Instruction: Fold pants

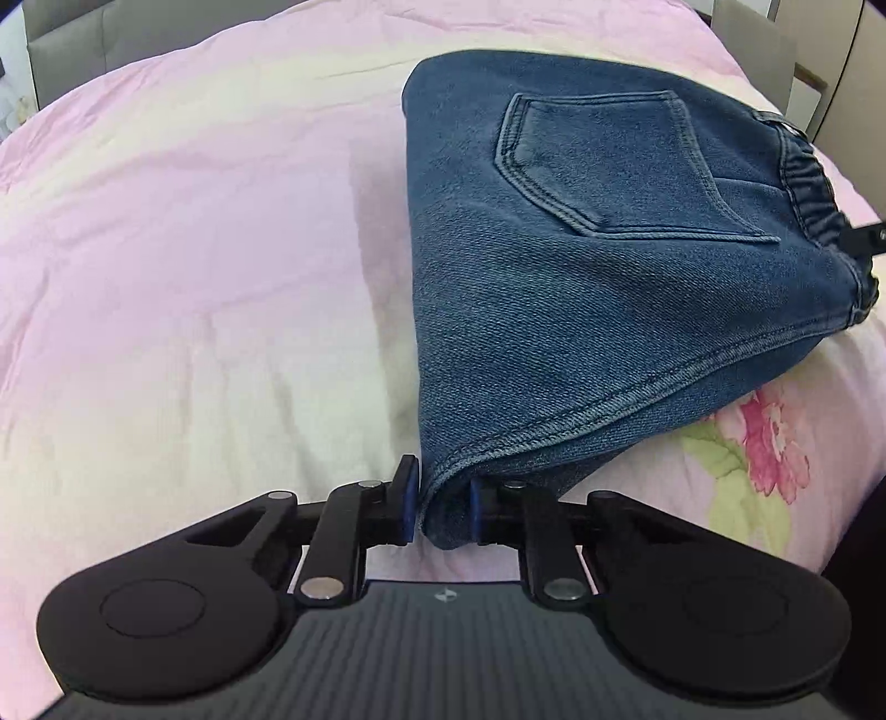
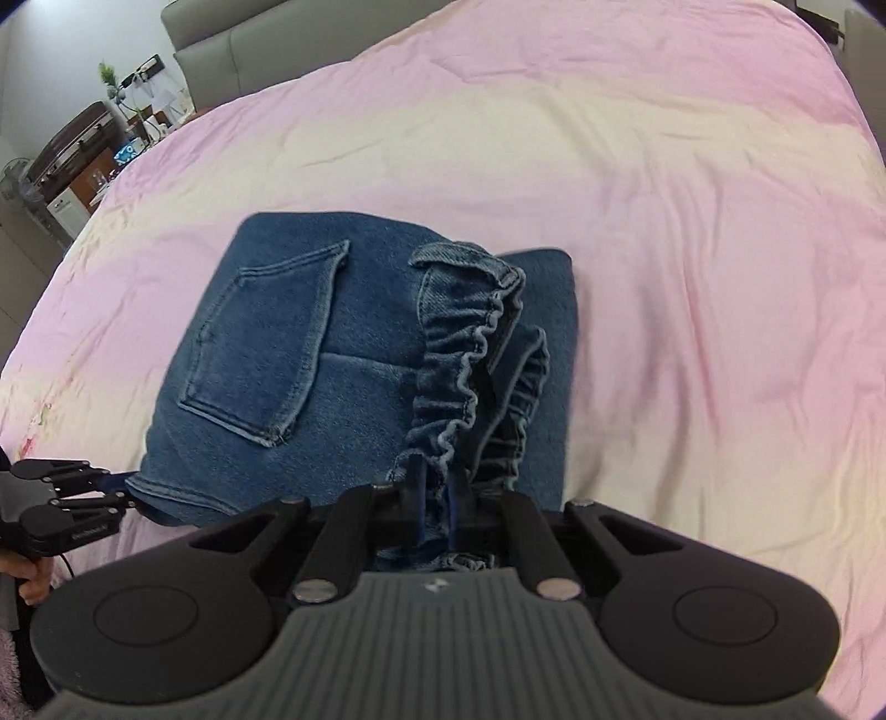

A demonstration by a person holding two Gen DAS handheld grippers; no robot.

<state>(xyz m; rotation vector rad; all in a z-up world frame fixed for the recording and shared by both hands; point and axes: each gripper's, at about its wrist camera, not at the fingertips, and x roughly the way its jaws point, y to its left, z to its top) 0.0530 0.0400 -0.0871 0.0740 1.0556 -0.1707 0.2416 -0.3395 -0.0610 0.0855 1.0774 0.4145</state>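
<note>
Both tools (image 1: 443,507) (image 2: 434,507) clamp pants (image 1: 581,266) edges.

My bed's pink floral quilt (image 2: 637,194) fills the room; a grey padded headboard (image 2: 266,50) beyond it; a cluttered side table (image 2: 83,160) by the far left corner.

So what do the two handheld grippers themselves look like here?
Both match: the left gripper and right gripper have matte black linkage arms with silver rivets, round black side discs, a ribbed grey body with a small white logo, and blue-padded fingers.
</note>
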